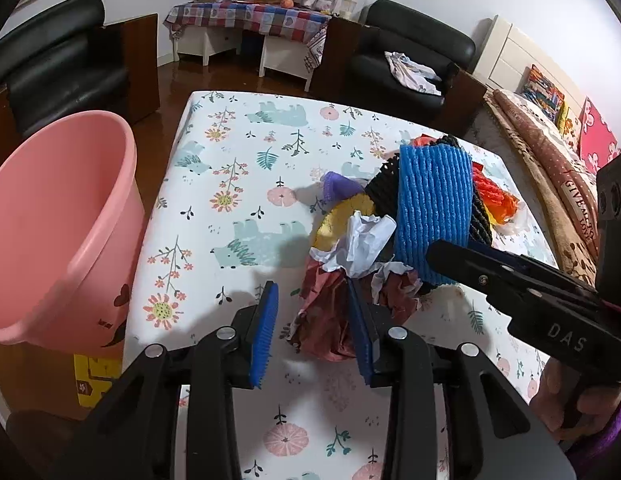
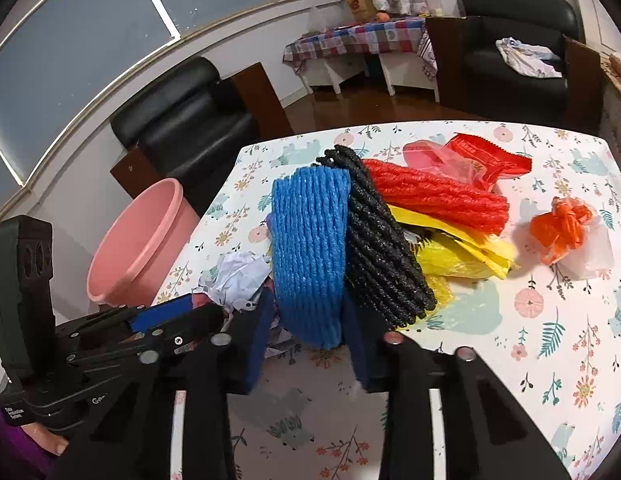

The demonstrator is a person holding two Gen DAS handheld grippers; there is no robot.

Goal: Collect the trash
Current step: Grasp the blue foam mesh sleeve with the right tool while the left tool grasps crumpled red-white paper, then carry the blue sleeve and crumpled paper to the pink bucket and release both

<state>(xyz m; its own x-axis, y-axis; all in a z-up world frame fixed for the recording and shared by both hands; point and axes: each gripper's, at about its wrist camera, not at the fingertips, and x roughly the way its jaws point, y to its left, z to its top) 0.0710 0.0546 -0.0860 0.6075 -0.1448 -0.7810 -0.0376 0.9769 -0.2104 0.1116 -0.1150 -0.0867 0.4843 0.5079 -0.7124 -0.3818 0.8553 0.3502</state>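
Observation:
A heap of trash lies on the floral table (image 1: 246, 184): a blue foam net (image 1: 432, 208), a black net (image 2: 382, 248), a red net (image 2: 438, 196), yellow plastic (image 2: 462, 260), crumpled white paper (image 1: 364, 246) and dark red crumpled paper (image 1: 330, 320). My left gripper (image 1: 314, 332) is open, its jaws just left of the dark red paper. My right gripper (image 2: 306, 336) has its jaws on either side of the blue net's (image 2: 310, 256) lower end; contact is unclear. It shows as a black arm in the left wrist view (image 1: 510, 280).
A pink bucket (image 1: 58, 224) stands off the table's left edge, also in the right wrist view (image 2: 138, 248). An orange knotted bag (image 2: 560, 224) and a red wrapper (image 2: 490, 156) lie to the right. Black armchairs (image 1: 410, 60) and a bed (image 1: 550, 152) surround the table.

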